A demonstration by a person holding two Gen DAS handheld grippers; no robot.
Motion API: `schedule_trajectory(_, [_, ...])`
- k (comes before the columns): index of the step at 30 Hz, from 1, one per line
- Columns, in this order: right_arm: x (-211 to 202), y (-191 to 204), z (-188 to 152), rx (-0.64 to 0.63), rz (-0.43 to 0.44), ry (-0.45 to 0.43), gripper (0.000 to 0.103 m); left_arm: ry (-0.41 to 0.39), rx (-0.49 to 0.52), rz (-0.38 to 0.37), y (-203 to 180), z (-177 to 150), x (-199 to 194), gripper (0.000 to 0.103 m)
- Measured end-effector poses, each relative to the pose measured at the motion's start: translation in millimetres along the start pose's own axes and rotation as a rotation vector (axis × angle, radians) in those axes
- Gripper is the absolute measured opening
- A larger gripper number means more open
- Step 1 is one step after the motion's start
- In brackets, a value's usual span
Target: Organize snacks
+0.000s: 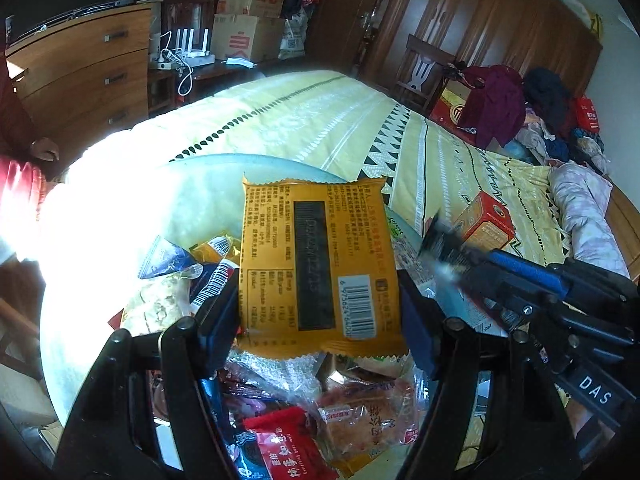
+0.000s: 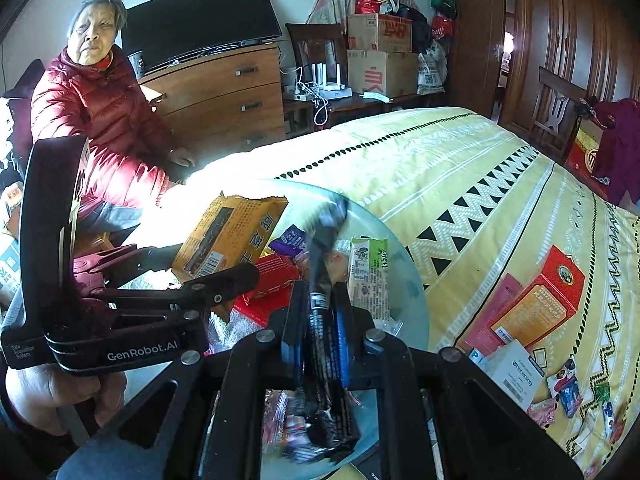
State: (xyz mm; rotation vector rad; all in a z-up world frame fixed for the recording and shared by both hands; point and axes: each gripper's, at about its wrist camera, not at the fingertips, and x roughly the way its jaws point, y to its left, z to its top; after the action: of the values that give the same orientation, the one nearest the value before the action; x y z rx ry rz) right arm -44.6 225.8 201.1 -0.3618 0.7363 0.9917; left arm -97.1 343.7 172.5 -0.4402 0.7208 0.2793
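Observation:
My left gripper [image 1: 318, 304] is shut on an orange snack packet [image 1: 316, 264], held back side up above a round glass plate [image 1: 208, 196] piled with snacks. The packet also shows in the right wrist view [image 2: 228, 236]. My right gripper [image 2: 320, 308] is shut on a thin black snack packet [image 2: 322, 280], held edge-on over the plate [image 2: 404, 280]. In the left wrist view the right gripper [image 1: 448, 248] comes in from the right, beside the orange packet. A green wafer packet [image 2: 370, 272] lies on the plate.
The plate rests on a bed with a yellow patterned cover [image 2: 440, 168]. A red-orange box [image 2: 540, 300], a pink box and small packets lie on the bed at right. A person in a red jacket [image 2: 96, 112] sits at left by a wooden dresser [image 2: 224, 100].

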Motion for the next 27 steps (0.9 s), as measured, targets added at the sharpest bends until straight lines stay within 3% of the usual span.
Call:
schedule_trajectory(1, [1, -1, 0, 0.004, 0.003, 0.003, 0.031, 0.012, -0.009, 0.002, 1, 0, 2, 0.079])
schedule_trajectory(2, [1, -1, 0, 0.009, 0.0, 0.002, 0.042, 0.017, -0.02, -0.004, 4, 1, 3, 0.093])
schedule_trajectory(3, [-1, -1, 0, 0.013, -0.002, -0.003, 0.062, 0.015, -0.032, -0.003, 5, 1, 2, 0.102])
schedule_trajectory(9, [-24, -8, 3, 0.054, -0.024, -0.06, 0.066, 0.038, -0.072, -0.007, 12, 7, -5, 0.103])
schedule_trajectory(12, [-56, -18, 21, 0.039, -0.064, -0.124, 0.068, 0.007, -0.057, -0.041, 15, 23, -22, 0.103])
schedule_trajectory(16, [-115, -42, 58, -0.034, -0.159, -0.199, 0.087, -0.089, -0.023, -0.051, 28, 56, -68, 0.103])
schedule_trajectory(23, [-237, -117, 102, -0.018, -0.332, -0.29, 0.101, -0.254, -0.037, -0.002, 85, 112, -139, 0.103])
schedule_trajectory(25, [-268, -143, 109, 0.012, -0.383, -0.272, 0.103, -0.286, -0.06, 0.049, 101, 122, -141, 0.103])
schedule_trajectory(27, [-291, -163, 111, 0.013, -0.465, -0.239, 0.103, -0.303, -0.053, 0.047, 114, 131, -137, 0.103])
